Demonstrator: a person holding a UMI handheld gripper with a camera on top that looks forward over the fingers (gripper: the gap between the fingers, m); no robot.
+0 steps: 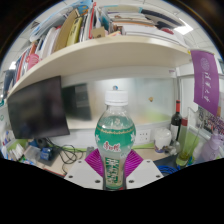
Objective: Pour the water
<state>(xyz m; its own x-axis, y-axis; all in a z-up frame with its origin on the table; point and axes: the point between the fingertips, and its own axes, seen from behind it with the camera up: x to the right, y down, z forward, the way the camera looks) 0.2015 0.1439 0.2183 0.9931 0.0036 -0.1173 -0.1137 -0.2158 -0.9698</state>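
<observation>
A clear plastic bottle with a white screw cap and a green label (117, 135) stands upright right in the middle of things, held between the two fingers of the gripper (117, 166). The purple pads (97, 163) sit against the lower part of the bottle on either side, with no gap that I can make out, so the claw looks closed snugly on it at roughly the bottle's own width. The label carries white lettering and a red mark low down, and the upper body above it is see-through; how much water is inside I cannot tell.

Just behind the bottle is a cluttered desk surface (60, 160) with cables and small odds and ends. To one side of the bottle stands a dark, switched-off flat monitor (38, 108), tilted in this wide view. On the other side, near the wall, there is a dark glass bottle with a red label (177, 126) and, closer in, a pale green container (185, 147). Above it all runs a long white shelf (105, 53) loaded with a row of books and folders (82, 22), leaning against each other.
</observation>
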